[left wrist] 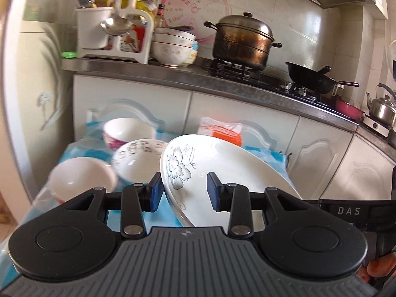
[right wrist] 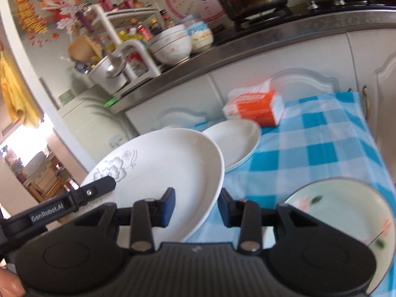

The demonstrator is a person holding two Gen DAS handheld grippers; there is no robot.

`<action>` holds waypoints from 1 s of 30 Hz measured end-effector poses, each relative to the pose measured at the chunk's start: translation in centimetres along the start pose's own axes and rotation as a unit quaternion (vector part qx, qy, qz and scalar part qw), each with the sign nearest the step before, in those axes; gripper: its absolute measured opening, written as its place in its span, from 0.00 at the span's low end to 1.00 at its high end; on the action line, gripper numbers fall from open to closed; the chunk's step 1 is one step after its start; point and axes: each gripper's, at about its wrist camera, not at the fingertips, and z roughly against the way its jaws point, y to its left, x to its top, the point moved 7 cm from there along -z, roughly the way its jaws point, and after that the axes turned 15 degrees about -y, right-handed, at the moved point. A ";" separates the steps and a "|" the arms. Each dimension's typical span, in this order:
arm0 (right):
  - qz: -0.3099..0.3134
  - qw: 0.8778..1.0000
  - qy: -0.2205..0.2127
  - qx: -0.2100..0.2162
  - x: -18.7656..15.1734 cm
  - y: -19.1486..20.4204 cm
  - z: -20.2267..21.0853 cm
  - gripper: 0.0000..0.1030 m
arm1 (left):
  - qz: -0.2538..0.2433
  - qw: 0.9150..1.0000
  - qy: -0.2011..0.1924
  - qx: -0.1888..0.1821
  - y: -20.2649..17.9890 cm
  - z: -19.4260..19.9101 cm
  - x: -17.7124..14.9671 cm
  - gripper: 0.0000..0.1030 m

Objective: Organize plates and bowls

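- Above the checked tablecloth (right wrist: 309, 148), both grippers carried the flowered plate (left wrist: 222, 163): left gripper (left wrist: 184, 191) and right gripper (right wrist: 196, 206) each pinched a rim, jaws partly closed.
- Judged next: lower it level onto the plain plate (right wrist: 235, 141).

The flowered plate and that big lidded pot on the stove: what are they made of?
Flowered plate: probably glazed ceramic, glossy white with window glare and a printed grey flower. Lidded pot: metal, likely stainless steel, its shiny dome reflecting light, the sides scorched brown.
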 end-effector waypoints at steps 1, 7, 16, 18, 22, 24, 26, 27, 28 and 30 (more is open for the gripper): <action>0.001 1.000 0.006 0.005 -0.7 0.8 -0.1 0.36 | -0.001 1.000 0.000 0.005 0.8 0.8 -0.1 0.40; 0.004 0.999 0.039 0.029 -5.1 4.5 -0.9 0.36 | 0.004 0.999 0.009 0.044 5.5 4.5 -1.8 0.40; 0.038 0.996 0.078 0.029 -10.8 7.3 -2.0 0.36 | 0.031 0.995 0.051 0.086 10.0 5.9 -5.6 0.40; 0.045 0.995 0.080 0.027 -11.5 7.6 -2.3 0.36 | 0.036 0.994 0.055 0.091 10.7 5.9 -6.4 0.40; 0.065 0.994 0.086 0.026 -12.6 8.0 -2.7 0.36 | 0.036 0.993 0.058 0.099 11.6 5.6 -7.3 0.40; 0.072 0.993 0.090 0.024 -13.0 8.0 -2.9 0.36 | 0.040 0.992 0.063 0.100 12.0 5.4 -7.7 0.40; 0.072 0.993 0.096 0.020 -13.3 7.8 -3.1 0.36 | 0.044 0.991 0.071 0.101 12.1 5.1 -8.2 0.40; 0.073 0.992 0.098 0.019 -13.5 7.7 -3.1 0.36 | 0.045 0.991 0.074 0.100 12.2 5.0 -8.3 0.40; 0.074 0.992 0.098 0.019 -13.6 7.6 -3.2 0.36 | 0.045 0.991 0.076 0.101 12.2 5.0 -8.5 0.40; 0.077 0.992 0.099 0.016 -13.7 7.6 -3.2 0.36 | 0.051 0.990 0.081 0.101 12.2 5.1 -8.9 0.40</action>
